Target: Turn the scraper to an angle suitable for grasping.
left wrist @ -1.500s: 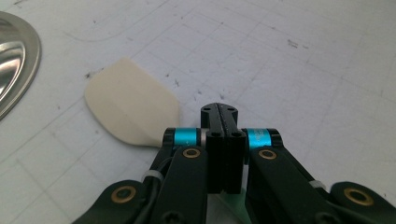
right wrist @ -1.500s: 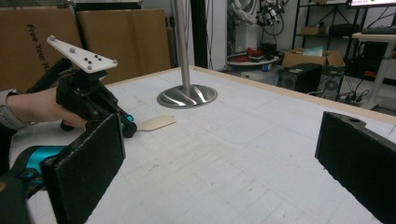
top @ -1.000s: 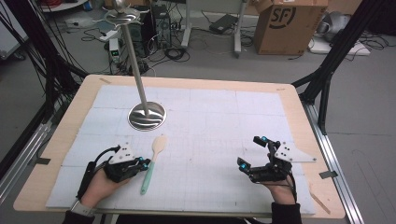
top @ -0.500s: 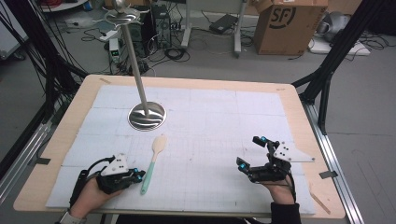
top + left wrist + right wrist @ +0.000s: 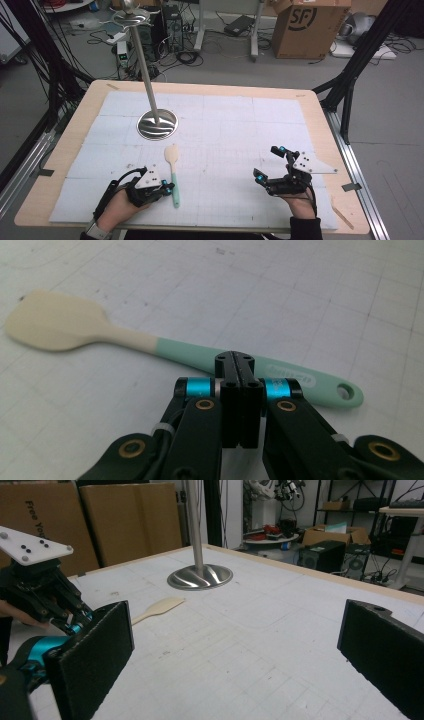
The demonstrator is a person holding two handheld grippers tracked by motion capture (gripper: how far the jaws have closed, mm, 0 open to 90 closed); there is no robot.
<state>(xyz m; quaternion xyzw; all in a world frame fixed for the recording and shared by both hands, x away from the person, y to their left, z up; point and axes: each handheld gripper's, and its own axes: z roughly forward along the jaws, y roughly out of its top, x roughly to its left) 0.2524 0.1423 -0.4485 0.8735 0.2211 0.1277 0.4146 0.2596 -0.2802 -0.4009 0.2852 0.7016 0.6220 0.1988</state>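
Left gripper [image 5: 169,188], jaws closed on nothing, beside the cream-and-mint silicone spatula [image 5: 173,172]; steel round-based stand [image 5: 157,123] at 12 o'clock; right gripper [image 5: 268,167] wide open

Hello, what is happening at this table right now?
A person holds a gripper in each hand over a white mat. The left gripper, jaws shut, sits beside the green handle of a spatula lying flat, not gripping it. The right gripper rests apart with jaws open. A metal stand is behind.
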